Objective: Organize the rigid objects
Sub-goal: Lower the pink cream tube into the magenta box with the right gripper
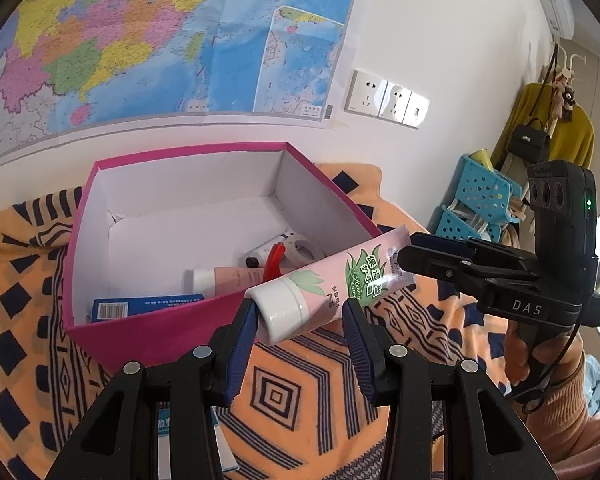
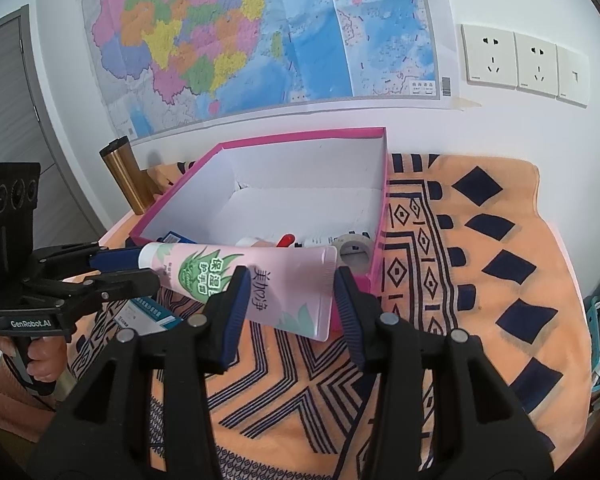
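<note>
Left wrist view: the left tool [image 1: 300,320] pinches the white cap end of the pink hand-cream tube [image 1: 328,286], held in the air just off the near wall of the magenta box [image 1: 140,334]. The right tool [image 1: 406,254] grips the crimped tail.

Right wrist view: same tube [image 2: 260,280] (leafy green print) sits squeezed between the right tool's blue pads [image 2: 236,304], above the orange patterned cloth [image 2: 480,280].

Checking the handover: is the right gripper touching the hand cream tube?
Touching. The left wrist view shows the right gripper with both fingers closed on the crimped end of the hand cream tube, with no gap visible.
</note>
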{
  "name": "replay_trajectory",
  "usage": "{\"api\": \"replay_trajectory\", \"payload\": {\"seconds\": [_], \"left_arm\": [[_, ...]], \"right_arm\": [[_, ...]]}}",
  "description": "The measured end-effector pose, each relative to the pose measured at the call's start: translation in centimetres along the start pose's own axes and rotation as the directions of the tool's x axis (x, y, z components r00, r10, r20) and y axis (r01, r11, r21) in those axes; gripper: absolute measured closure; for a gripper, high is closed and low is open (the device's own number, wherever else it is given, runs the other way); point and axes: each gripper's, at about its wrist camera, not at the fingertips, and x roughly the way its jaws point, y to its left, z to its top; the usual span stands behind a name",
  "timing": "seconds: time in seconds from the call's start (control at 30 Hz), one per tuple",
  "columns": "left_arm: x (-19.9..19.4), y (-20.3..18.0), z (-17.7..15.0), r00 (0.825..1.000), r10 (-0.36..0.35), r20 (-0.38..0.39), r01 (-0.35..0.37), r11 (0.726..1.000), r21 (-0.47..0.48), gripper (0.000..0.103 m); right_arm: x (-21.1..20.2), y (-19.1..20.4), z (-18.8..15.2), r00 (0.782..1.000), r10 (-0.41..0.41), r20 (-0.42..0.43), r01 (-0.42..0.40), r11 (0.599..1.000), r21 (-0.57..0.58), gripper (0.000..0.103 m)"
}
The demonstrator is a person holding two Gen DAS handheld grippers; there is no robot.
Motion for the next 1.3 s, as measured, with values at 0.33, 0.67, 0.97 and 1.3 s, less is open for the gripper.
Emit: {"api": "replay_trajectory", "payload": {"seconds": [0.33,0.67,0.97,1.3], "left_arm": [[0.3,0.1,0.5,1.000,0.006,0.002,-0.006,1.000,-0.006,0.060],[0.9,0.7,1.3,1.000,-0.001,0.002,0.001,1.000,-0.021,0.060],[1.5,1.1,1.8,1.000,0.001,-0.001,-0.001,1.000,-0.031,0.060],[1.8,1.3,2.3,1.000,0.007,-0.001,-0.007,1.000,-0.029,0.060]], "right_arm": [[0.1,-0.2,0.4,1.000,0.003,0.006,-0.003,1.000,0.001,0.057],[0.6,-0.7,1.1,1.000,0.009,0.011,-0.009,1.000,0.006,0.057],[1.1,-1.3,1.7,1.000,0.016,0.012,-0.016,1.000,0.019,0.057],[1.3,-1.6,2.0,1.000,0.012,0.011,-0.012,1.000,0.023,0.057]]}}
